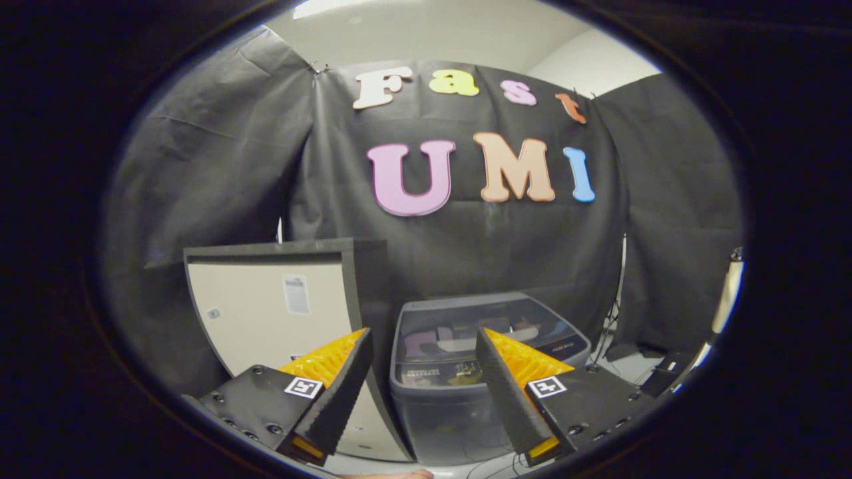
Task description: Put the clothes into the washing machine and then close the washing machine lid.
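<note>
I held the gripper [424, 339] wide open, empty, just short of the lidded washing machine [466, 372] beside a pale cabinet [266, 313].

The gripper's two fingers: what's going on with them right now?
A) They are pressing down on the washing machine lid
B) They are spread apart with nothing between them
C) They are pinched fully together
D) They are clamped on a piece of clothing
B: the gripper has its fingers spread wide with nothing held between them, and through the gap you see the grey washing machine standing beyond them, next to a pale upright panel.
</note>
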Demonstrator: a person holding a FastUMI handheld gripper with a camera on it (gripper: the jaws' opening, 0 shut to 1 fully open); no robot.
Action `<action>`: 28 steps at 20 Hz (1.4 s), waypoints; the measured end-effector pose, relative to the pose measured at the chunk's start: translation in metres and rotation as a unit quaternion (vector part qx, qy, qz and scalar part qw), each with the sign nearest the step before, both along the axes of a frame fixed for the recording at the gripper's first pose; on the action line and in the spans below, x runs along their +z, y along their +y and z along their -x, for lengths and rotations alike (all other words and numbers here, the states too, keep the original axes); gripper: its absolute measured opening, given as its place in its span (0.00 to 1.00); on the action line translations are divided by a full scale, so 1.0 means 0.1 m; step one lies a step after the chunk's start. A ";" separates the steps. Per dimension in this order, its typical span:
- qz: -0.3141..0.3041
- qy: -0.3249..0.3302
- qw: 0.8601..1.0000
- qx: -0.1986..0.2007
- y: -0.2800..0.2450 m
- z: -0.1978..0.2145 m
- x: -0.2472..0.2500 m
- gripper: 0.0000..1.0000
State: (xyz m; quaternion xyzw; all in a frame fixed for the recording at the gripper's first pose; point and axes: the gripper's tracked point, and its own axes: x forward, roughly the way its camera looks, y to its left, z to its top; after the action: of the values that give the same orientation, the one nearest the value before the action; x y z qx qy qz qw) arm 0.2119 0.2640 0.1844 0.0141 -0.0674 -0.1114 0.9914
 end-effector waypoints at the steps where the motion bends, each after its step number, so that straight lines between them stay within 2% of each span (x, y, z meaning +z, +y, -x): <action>1: 0.005 -0.006 1.000 -0.003 0.00 0.05 0.06 0.96; 8: 0.008 -0.062 0.998 -0.009 -0.07 0.24 0.42 0.96; 14: 0.017 -0.063 0.998 -0.020 -0.17 0.27 0.50 0.96; 24: -0.002 -0.023 0.999 -0.031 -0.48 0.30 0.23 0.96; 28: -0.005 -0.027 0.999 -0.036 -0.54 0.35 0.27 0.96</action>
State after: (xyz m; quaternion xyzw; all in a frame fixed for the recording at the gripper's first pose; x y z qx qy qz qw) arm 0.1768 0.2096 0.2118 0.0199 -0.0939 -0.1467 0.9845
